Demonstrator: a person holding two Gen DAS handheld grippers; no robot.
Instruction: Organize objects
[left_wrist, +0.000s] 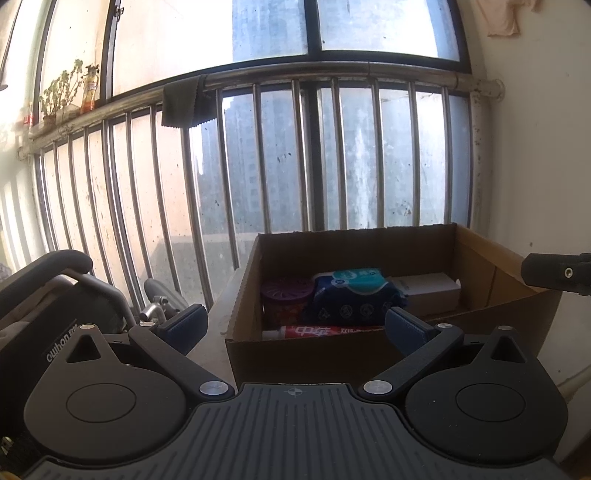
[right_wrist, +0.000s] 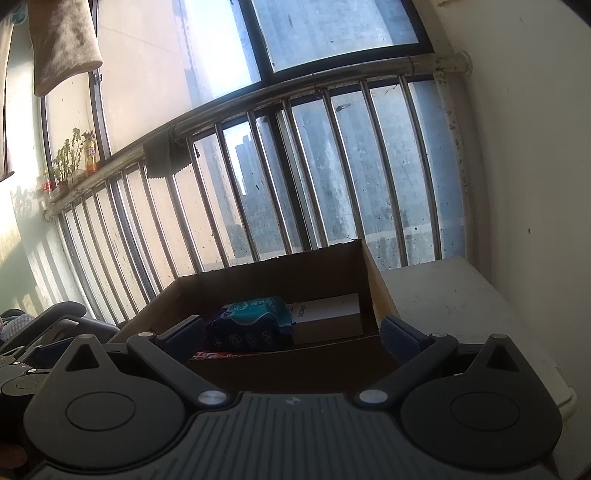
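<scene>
An open cardboard box (left_wrist: 480, 266) stands on a white table by the window railing. Inside lie a blue tissue pack (left_wrist: 354, 295), a purple-lidded jar (left_wrist: 286, 297), a white carton (left_wrist: 430, 290) and a red toothpaste tube (left_wrist: 317, 331). My left gripper (left_wrist: 295, 326) is open and empty, just in front of the box's near wall. My right gripper (right_wrist: 293, 334) is open and empty, also before the box (right_wrist: 258, 273); the tissue pack (right_wrist: 255, 323) and white carton (right_wrist: 328, 317) show between its fingers. Part of the right gripper (left_wrist: 554, 273) shows at the right edge of the left wrist view.
A steel railing (left_wrist: 295, 155) with a dark cloth (left_wrist: 186, 101) over it backs the box. A black wheelchair-like frame (left_wrist: 55, 295) stands at left. The white table (right_wrist: 461, 314) extends right of the box to a wall (right_wrist: 535, 166). Plants sit on the far sill (left_wrist: 62, 92).
</scene>
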